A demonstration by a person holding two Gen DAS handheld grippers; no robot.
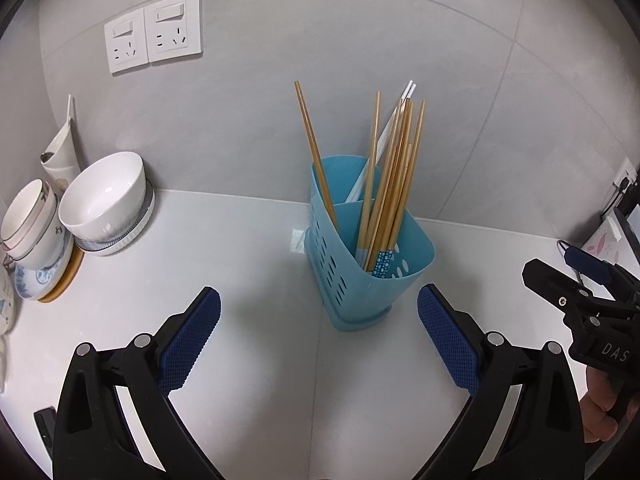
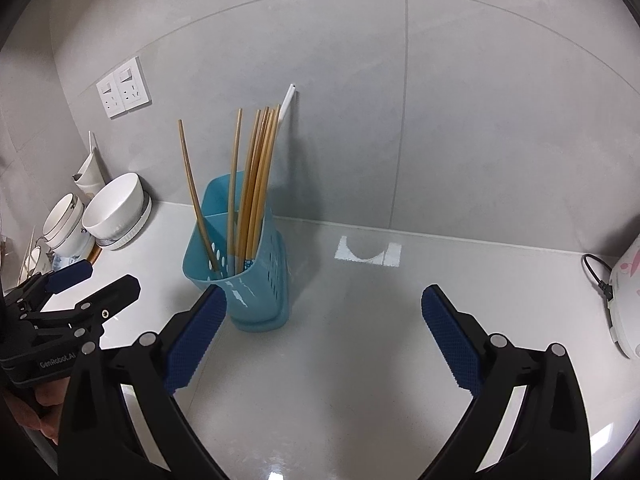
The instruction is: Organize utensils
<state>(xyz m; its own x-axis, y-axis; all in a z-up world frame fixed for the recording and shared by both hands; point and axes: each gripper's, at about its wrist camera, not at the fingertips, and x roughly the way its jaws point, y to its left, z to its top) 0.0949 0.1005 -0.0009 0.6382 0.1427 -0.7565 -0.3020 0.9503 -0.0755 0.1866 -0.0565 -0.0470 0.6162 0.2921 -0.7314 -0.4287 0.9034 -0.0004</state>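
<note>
Leftmost, stacked white bowls (image 1: 104,196) parked against the wall, clear of the work. Left gripper (image 1: 319,320) hovering empty, jaws spread wide, lined up on the blue utensil holder (image 1: 360,264) mid-counter. Bamboo chopsticks (image 1: 394,176) standing inside, mostly bunched, one stray (image 1: 316,152) leaning off left, likely needing regrouping. Right gripper (image 2: 324,320) beside the holder, jaws likewise spread, holding nothing.
</note>
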